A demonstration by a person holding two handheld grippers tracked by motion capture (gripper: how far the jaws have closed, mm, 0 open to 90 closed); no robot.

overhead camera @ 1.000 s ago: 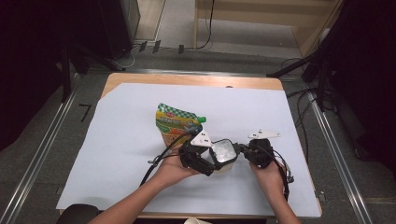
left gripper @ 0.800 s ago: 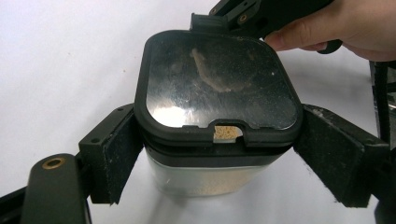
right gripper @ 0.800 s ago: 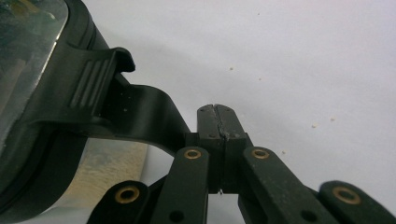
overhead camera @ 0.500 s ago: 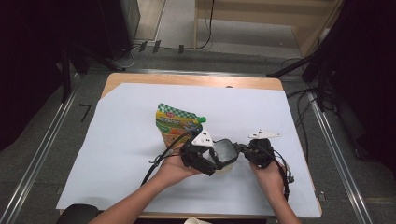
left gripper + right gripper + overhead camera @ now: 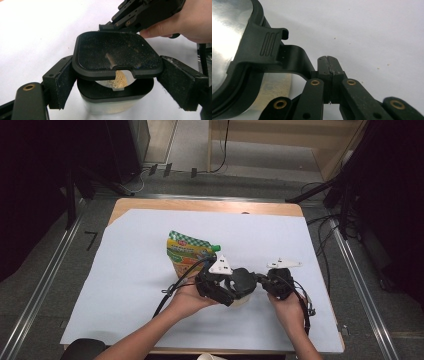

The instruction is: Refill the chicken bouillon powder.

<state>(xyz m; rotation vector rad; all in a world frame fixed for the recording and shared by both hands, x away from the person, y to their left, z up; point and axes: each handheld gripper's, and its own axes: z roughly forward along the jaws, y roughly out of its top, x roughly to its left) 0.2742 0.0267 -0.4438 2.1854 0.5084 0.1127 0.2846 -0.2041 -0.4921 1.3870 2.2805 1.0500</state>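
A lab or test room is suggested, though the dark edges hide much: a wooden tabletop (image 5: 205,206) is covered with white paper (image 5: 150,270), metal rails (image 5: 42,285) are laid along the grey floor, and cables (image 5: 325,227) are strewn beside dark equipment stands (image 5: 345,195).

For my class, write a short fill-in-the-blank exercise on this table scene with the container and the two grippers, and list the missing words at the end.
1. The container's hinged lid is ____ in colour.
2. The left gripper has one jaw on each ____ of the container.
3. The right gripper has its jaws ____, beside the lid's tab.
4. The green and yellow pouch lies on the ____ sheet that covers the table.

Missing words: black; side; shut; white
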